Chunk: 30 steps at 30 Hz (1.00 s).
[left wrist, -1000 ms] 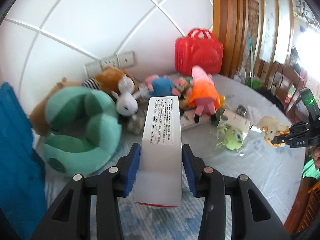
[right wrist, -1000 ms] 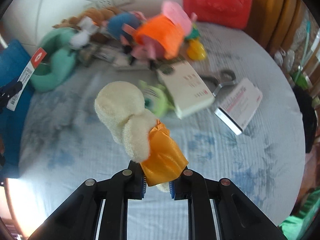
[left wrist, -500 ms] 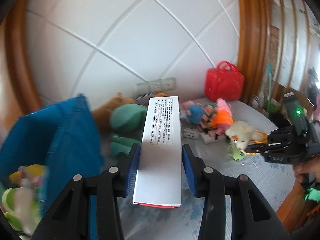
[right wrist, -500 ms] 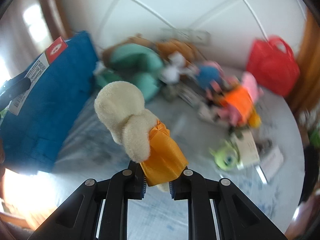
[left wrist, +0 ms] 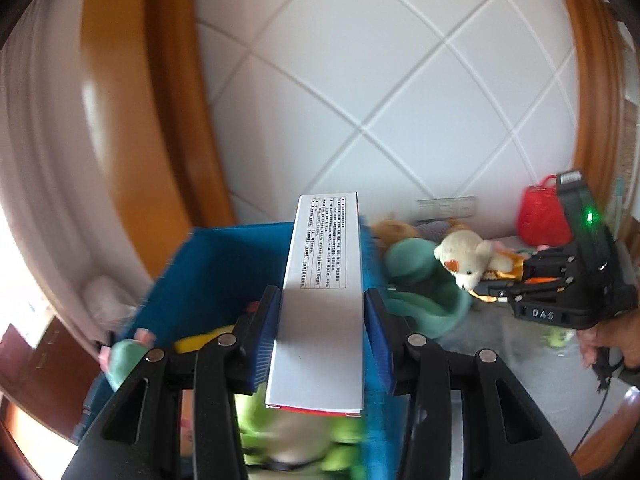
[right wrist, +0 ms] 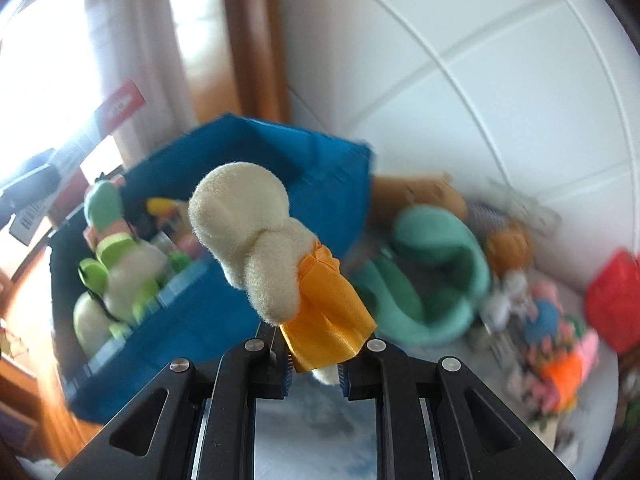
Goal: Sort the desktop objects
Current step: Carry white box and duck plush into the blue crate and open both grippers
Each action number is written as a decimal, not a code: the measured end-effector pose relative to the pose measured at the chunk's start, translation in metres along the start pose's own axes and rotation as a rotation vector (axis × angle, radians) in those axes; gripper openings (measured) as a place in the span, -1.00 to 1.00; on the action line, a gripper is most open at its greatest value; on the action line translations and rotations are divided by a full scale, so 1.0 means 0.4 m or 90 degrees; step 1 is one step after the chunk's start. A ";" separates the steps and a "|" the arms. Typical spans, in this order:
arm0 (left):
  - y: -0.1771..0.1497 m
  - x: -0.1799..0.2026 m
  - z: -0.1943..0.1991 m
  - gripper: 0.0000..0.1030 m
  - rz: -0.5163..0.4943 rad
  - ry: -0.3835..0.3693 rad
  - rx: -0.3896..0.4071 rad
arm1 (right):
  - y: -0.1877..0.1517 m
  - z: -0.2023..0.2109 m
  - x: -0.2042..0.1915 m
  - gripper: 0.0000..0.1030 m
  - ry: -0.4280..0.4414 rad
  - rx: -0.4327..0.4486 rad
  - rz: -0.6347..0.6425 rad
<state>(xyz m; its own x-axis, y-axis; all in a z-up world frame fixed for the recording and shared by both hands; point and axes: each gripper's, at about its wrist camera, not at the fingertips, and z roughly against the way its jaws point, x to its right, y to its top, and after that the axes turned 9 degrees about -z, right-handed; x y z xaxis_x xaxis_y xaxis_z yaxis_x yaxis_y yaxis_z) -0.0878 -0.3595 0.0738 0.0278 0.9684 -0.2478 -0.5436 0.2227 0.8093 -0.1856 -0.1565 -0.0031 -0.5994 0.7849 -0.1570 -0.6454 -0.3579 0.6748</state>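
The blue bin [left wrist: 224,272] sits under the left gripper [left wrist: 322,332], which is clamped on the box [left wrist: 320,312]; let go only once past the rim. At 3 o'clock, the right gripper [right wrist: 314,364] pinches the bear [right wrist: 272,256], waiting its turn.

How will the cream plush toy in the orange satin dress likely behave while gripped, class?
The cream plush toy in the orange satin dress probably squashes softly: the right gripper pinches its base narrowly. It looks light, standing unsupported. Satin may slip.
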 end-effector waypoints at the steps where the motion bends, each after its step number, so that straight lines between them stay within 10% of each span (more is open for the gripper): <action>1: -0.004 -0.026 -0.009 -0.19 0.000 0.008 -0.003 | 0.029 -0.023 -0.038 -0.68 0.007 0.000 0.010; 23: -0.077 -0.334 -0.178 -0.17 0.051 0.029 -0.040 | 0.232 -0.283 -0.331 -0.67 -0.008 -0.035 0.055; 24: -0.080 -0.338 -0.182 -0.09 0.055 0.036 -0.042 | 0.236 -0.288 -0.335 -0.55 -0.011 -0.035 0.056; 25: -0.082 -0.343 -0.185 0.43 0.058 0.043 -0.045 | 0.239 -0.292 -0.339 -0.41 -0.014 -0.034 0.057; 26: -0.086 -0.349 -0.184 1.00 0.067 0.056 -0.041 | 0.242 -0.297 -0.341 0.18 -0.024 -0.034 0.056; 27: -0.089 -0.352 -0.181 1.00 0.073 0.062 -0.039 | 0.244 -0.298 -0.339 0.99 -0.033 -0.028 0.054; 30: -0.097 -0.358 -0.175 1.00 0.081 0.063 -0.039 | 0.242 -0.294 -0.331 0.96 -0.038 -0.016 0.044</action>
<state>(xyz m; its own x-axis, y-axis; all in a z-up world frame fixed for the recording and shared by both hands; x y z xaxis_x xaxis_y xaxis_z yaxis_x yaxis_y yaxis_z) -0.1294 -0.5148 0.0407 -0.1256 0.9718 -0.1994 -0.5879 0.0889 0.8041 -0.2243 -0.3544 -0.0018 -0.6141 0.7864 -0.0674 -0.6158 -0.4240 0.6641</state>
